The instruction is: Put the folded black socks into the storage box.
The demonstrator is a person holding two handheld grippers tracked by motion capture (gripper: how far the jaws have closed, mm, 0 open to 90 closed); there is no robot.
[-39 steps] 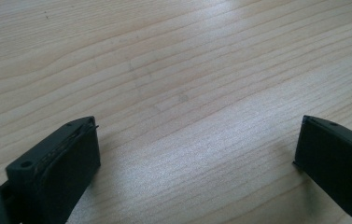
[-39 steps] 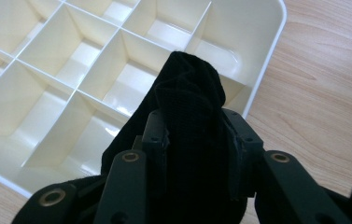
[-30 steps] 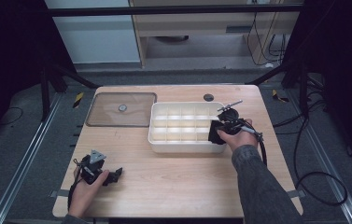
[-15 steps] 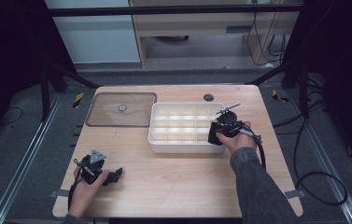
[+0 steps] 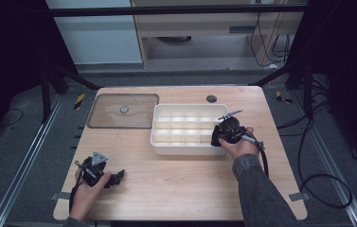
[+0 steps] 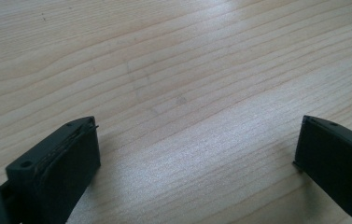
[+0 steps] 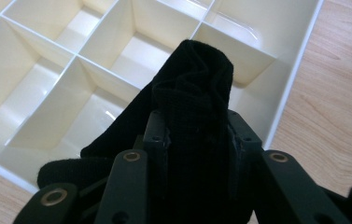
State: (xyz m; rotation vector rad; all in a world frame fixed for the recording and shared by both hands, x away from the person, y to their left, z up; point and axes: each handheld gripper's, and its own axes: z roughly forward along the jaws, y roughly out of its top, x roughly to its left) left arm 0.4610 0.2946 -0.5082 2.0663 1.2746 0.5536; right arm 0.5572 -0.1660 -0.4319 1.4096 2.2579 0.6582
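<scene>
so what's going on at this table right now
A person is working with a handheld gripper in each hand. The right gripper has its fingers shut on a black cloth, a folded or rolled piece, and holds it over the near right corner of the white divided tray, above the compartments. The left gripper rests open near the front left of the wooden table, with nothing between its fingers. A clear lid lies flat to the left of the tray.

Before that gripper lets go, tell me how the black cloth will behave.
The black cloth looks soft and bunched in the right gripper, so it will likely flop and unfold. It seems light, and a loose end draped over the white tray's rim may snag.
</scene>
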